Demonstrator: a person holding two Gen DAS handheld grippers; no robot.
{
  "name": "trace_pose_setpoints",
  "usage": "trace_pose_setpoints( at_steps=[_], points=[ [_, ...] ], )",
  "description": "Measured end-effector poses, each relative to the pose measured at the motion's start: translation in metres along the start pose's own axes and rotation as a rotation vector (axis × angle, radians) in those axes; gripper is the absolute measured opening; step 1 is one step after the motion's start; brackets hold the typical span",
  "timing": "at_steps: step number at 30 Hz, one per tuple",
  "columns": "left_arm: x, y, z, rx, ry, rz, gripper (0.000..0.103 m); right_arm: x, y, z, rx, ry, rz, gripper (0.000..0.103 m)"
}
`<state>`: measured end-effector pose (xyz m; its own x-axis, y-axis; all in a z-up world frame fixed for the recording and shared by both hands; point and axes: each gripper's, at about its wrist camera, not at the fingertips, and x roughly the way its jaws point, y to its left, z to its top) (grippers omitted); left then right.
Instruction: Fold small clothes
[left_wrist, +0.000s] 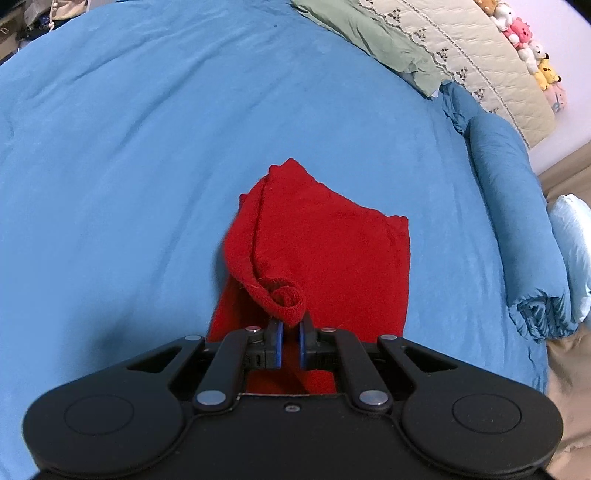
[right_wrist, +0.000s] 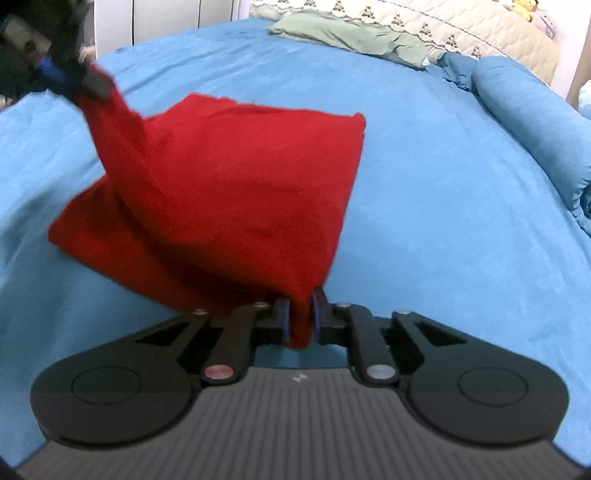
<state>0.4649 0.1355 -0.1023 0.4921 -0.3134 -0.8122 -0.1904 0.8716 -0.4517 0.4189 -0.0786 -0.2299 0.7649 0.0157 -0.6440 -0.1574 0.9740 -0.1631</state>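
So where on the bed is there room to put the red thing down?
Bare blue sheet lies wide open left of the red cloth and beyond it, up to the green cloth. The right side is crowded: the rolled blue blanket runs along that edge, with the cream quilt behind.

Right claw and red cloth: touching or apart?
Touching. The right wrist view shows the right claw shut on a bunched corner of the red cloth.

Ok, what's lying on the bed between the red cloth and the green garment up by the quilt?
Nothing: in both wrist views only bare blue bedsheet separates the red cloth from the green garment.
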Motion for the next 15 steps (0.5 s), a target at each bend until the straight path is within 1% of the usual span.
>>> trace_pose_setpoints(
  at_steps=[2, 4, 5, 7, 10, 13, 15],
  points=[
    [-0.004, 0.002, -0.003, 0.0, 0.0, 0.002, 0.008, -0.015, -0.008, 0.005, 0.008, -0.049, 0.005, 0.024],
    [-0.007, 0.005, -0.01, 0.001, -0.001, 0.006, 0.008, -0.027, -0.022, 0.008, 0.057, -0.075, 0.028, 0.023],
    [-0.006, 0.007, -0.015, 0.0, 0.004, 0.011, 0.008, -0.027, -0.029, 0.007, 0.092, -0.063, 0.042, 0.022],
    [0.002, 0.015, -0.028, -0.01, 0.03, 0.023, 0.008, -0.017, -0.044, -0.004, 0.176, 0.0, 0.064, 0.022],
    [0.027, 0.03, -0.049, -0.038, 0.082, 0.059, 0.008, -0.001, -0.05, -0.021, 0.211, 0.061, 0.081, 0.022],
    [0.047, 0.043, -0.066, -0.048, 0.109, 0.085, 0.008, 0.006, -0.055, -0.026, 0.247, 0.079, 0.092, 0.022],
    [0.051, 0.048, -0.07, -0.054, 0.1, 0.08, 0.008, 0.009, -0.058, -0.025, 0.266, 0.089, 0.104, 0.022]
  ],
)
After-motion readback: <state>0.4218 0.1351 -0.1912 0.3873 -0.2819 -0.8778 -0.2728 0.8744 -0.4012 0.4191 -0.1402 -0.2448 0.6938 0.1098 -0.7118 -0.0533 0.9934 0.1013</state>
